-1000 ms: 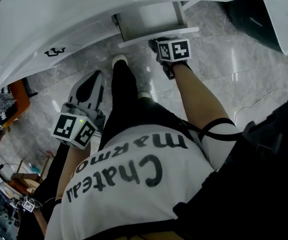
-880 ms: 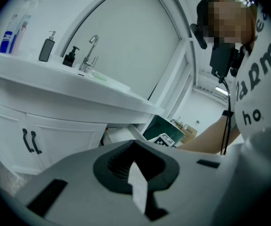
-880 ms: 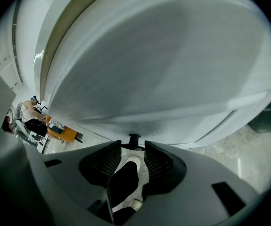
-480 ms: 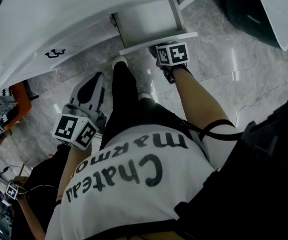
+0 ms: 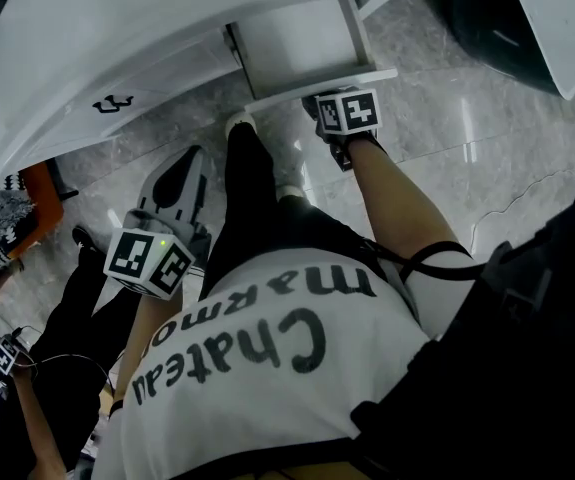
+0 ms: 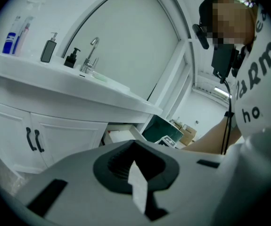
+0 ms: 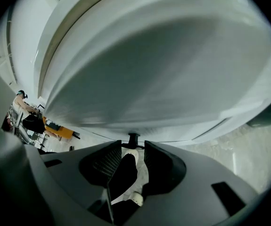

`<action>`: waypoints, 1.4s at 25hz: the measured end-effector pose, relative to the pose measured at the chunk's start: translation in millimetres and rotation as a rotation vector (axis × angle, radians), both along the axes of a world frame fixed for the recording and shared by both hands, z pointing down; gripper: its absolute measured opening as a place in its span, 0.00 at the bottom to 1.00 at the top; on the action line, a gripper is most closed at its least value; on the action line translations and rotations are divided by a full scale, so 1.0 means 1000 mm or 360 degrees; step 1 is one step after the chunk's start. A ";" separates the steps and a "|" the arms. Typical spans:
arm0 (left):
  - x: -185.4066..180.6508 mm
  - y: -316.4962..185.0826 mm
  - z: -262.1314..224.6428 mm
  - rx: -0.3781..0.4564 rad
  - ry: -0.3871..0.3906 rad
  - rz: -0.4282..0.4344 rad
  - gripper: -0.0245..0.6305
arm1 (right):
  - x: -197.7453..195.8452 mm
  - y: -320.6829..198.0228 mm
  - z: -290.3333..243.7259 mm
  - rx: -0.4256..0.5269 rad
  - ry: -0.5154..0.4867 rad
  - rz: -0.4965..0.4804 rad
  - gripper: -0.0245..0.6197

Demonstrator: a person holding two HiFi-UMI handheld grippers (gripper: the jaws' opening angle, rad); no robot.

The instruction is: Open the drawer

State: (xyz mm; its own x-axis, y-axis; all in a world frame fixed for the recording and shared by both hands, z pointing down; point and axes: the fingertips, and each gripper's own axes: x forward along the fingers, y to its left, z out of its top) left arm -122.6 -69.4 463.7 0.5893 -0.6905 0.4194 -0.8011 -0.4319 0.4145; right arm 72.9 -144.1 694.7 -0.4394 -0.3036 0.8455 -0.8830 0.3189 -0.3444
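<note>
Grey marble floor (image 5: 447, 118), white vanity, its curved worktop (image 5: 117, 28) above my legs. The drawer (image 5: 302, 43) sits under the worktop edge, partway out, front panel toward me.

R hand-held gripper (image 5: 315, 96) is at the middle of that front. In the right gripper view its jaws stand either side of the small black handle (image 7: 133, 136) and look clamped on it, tips just below the panel. L hand-held gripper (image 5: 189, 160) hangs low by my left knee, well apart from the drawer. Its jaws are together on nothing and it points toward the cabinet doors (image 6: 64, 140).

What matters for the pull: the drawer lies straight ahead of the R gripper, and its slide axis runs from the cabinet toward my body, approx in line w/ my right forearm. So I reckon the pull should go straight back along that arm, no sideways drift. R hand is the near one; L isn't needed. The handle's small, so an off-axis tug could slip off or jam the drawer. Looks part done; can't tell how much travel is left.
</note>
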 end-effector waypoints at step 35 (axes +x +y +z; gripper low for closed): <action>-0.015 -0.021 -0.040 0.0051 -0.0022 0.0040 0.05 | 0.031 0.091 -0.041 -0.0141 0.0138 0.0046 0.06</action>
